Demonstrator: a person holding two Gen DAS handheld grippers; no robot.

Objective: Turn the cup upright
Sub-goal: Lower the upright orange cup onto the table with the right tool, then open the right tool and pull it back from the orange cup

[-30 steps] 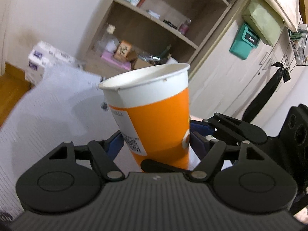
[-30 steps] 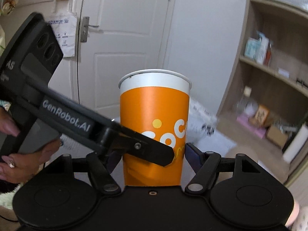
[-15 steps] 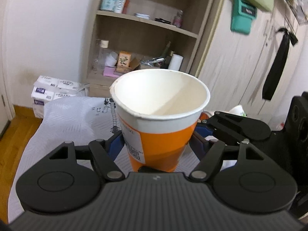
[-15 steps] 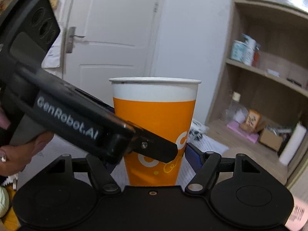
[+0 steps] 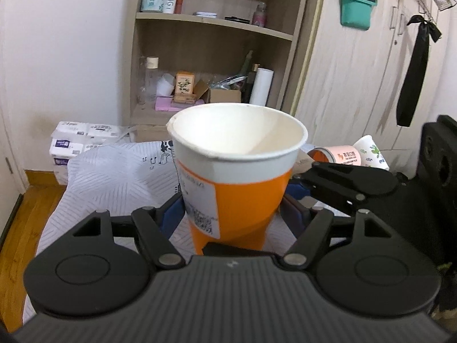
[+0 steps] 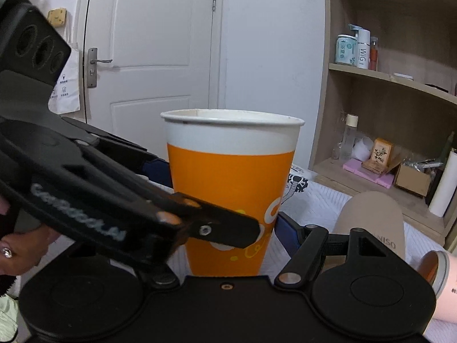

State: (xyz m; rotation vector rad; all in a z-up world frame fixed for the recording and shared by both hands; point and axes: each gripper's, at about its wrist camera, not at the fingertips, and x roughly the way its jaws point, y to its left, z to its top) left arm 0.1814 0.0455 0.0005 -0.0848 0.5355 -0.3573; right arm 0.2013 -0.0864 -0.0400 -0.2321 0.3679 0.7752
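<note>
An orange paper cup [image 5: 242, 197] with a white rim stands mouth up between the blue pads of my left gripper [image 5: 232, 211]. Its empty white inside shows in the left wrist view. The same cup [image 6: 231, 197] fills the middle of the right wrist view, between the pads of my right gripper [image 6: 225, 223]. Both grippers are shut on the cup's lower half, from different sides. The left gripper's black body [image 6: 85, 188] crosses the right wrist view from the left. The right gripper's body [image 5: 400, 200] shows at the right of the left wrist view. The cup's base is hidden.
A white patterned cloth [image 5: 114, 177] covers the surface below. Two other paper cups [image 5: 337, 154] lie on their sides at the right. A beige slipper sole [image 6: 371, 223] lies near them. A wooden shelf unit [image 5: 211, 57] and tissue packs [image 5: 82, 140] stand behind.
The cup has tilted from leaning away to mouth up, and both grippers have come lower toward the cloth while holding it. The lying cups and slipper sole have come into view.
</note>
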